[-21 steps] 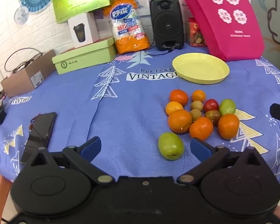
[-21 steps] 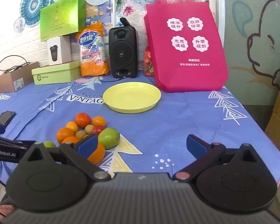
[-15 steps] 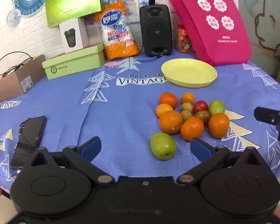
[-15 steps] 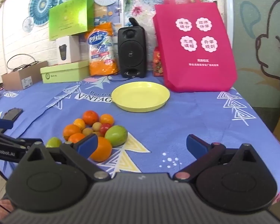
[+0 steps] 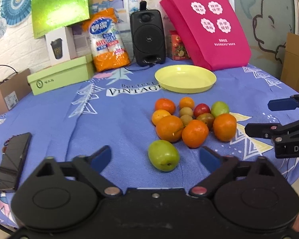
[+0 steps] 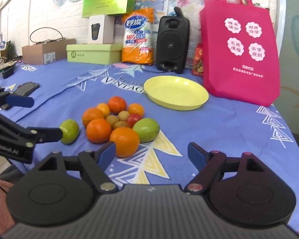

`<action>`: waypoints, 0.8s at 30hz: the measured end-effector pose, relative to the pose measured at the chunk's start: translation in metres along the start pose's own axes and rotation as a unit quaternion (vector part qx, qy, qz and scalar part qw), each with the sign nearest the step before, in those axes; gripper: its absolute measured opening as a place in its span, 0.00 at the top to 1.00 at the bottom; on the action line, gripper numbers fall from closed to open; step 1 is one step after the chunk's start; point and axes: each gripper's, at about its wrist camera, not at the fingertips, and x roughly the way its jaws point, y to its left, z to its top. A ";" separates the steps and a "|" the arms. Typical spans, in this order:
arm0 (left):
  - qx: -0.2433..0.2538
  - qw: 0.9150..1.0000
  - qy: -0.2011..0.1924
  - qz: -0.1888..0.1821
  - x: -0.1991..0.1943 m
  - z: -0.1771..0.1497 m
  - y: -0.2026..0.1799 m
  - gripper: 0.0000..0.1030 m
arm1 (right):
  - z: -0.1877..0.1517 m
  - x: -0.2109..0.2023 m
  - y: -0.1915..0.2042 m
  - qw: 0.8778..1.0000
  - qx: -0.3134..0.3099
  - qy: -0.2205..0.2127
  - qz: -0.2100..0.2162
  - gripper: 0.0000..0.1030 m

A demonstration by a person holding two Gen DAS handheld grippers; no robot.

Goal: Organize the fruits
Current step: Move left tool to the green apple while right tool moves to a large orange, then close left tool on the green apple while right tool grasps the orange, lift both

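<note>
Both pairs of fingers apart, nothing between them, hovering over the blue-clothed worktop (image 5: 113,119). Left gripper (image 5: 155,157) aimed at the lone green fruit (image 5: 163,155), which lies just in front of the fingers and apart from the main cluster of fruit (image 5: 191,119). Right gripper (image 6: 151,153) just short of the nearest orange (image 6: 125,141), its left fingertip (image 6: 107,152) close beside that orange, not visibly touching.

Compared with the earlier frames: same finger spacing on both grippers. From the left wrist view, more of the right gripper now in sight at the right edge, close to the fruit, where earlier only a sliver showed. From the right wrist view, cluster now nearer the middle and larger, green fruit no longer half hidden at the left edge, left gripper's finger now reaching up beside it.

Fruit unmoved: oranges, small brown fruits, one red one and a second green fruit (image 6: 146,129) bunched together. Yellow plate (image 5: 186,78) beyond the cluster, bare, in front of the pink bag (image 5: 207,25) and black speaker (image 5: 147,36). Phone (image 5: 13,160) at the worktop's left edge.
</note>
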 end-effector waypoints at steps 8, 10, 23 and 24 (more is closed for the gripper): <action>0.012 0.999 0.029 -0.015 0.036 0.007 0.009 0.56 | -0.003 0.018 0.000 0.999 -0.005 0.019 0.025 0.28; 0.016 0.999 0.027 -0.014 0.041 0.013 0.011 0.56 | -0.004 0.025 0.004 0.999 -0.009 0.025 0.033 0.30; -0.039 0.997 -0.003 -0.066 0.051 0.019 0.017 0.61 | 0.002 0.064 0.016 0.997 -0.021 0.039 0.057 0.45; -0.042 0.997 -0.002 -0.068 0.052 0.021 0.019 0.61 | 0.001 0.064 0.016 0.997 -0.023 0.038 0.058 0.45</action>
